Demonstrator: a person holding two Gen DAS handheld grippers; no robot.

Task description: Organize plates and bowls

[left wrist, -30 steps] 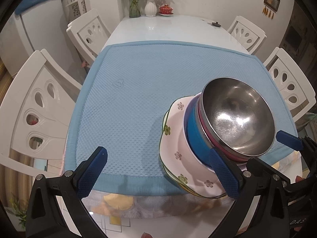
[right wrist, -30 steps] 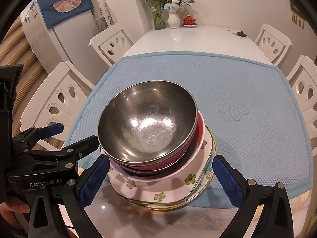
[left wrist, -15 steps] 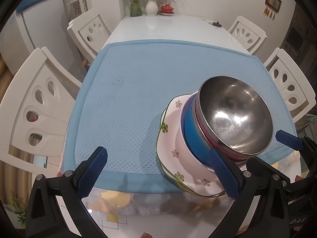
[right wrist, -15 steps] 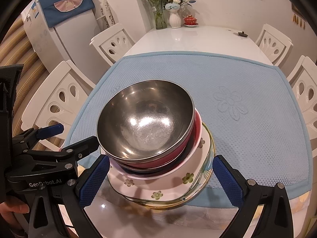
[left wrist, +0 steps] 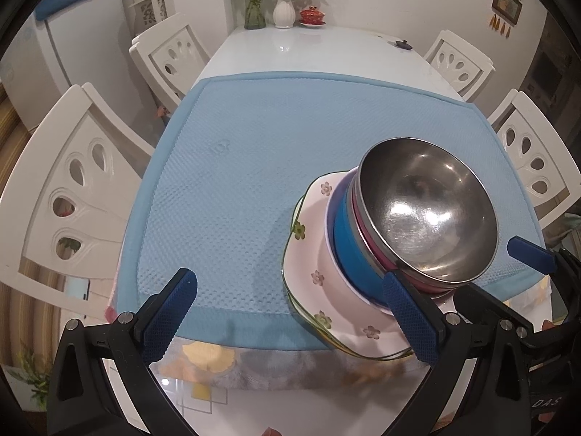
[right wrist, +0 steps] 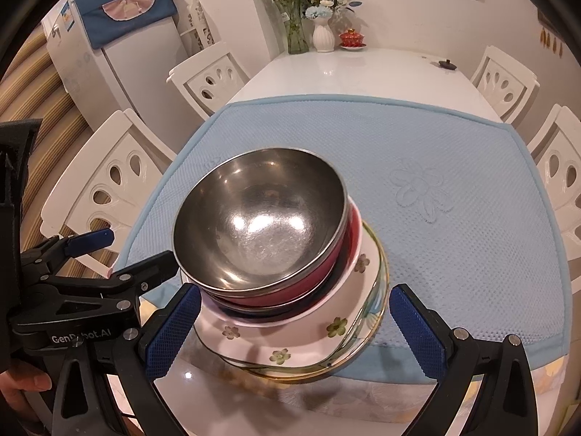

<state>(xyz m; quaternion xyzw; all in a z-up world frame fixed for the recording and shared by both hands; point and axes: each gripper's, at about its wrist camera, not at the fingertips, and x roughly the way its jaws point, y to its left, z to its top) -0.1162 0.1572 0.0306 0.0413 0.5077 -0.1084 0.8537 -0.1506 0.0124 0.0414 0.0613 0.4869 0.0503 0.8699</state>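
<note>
A steel bowl (left wrist: 428,210) (right wrist: 261,225) tops a stack: under it a red bowl (right wrist: 326,265), a blue bowl (left wrist: 348,243), then floral plates (left wrist: 312,250) (right wrist: 308,334). The stack looks tilted and overhangs the near edge of the blue mat (left wrist: 236,181) (right wrist: 454,254). My right gripper (right wrist: 294,292) is open, its fingers either side of the stack's near rim. My left gripper (left wrist: 287,279) (right wrist: 138,247) is open too, just left of the stack, with its right finger by the blue bowl. Whether any finger touches the stack is unclear.
The mat lies on a white table (left wrist: 312,47) with white chairs (left wrist: 69,196) (right wrist: 566,174) on both sides. Vases and a red lidded cup (right wrist: 352,40) stand at the far end. A fridge (right wrist: 120,54) is at the back left. A hand (right wrist: 21,388) holds the left gripper.
The stack sits slightly further from both cameras and looks a little more tilted. Both grippers stay wide open in the same places beside it.
</note>
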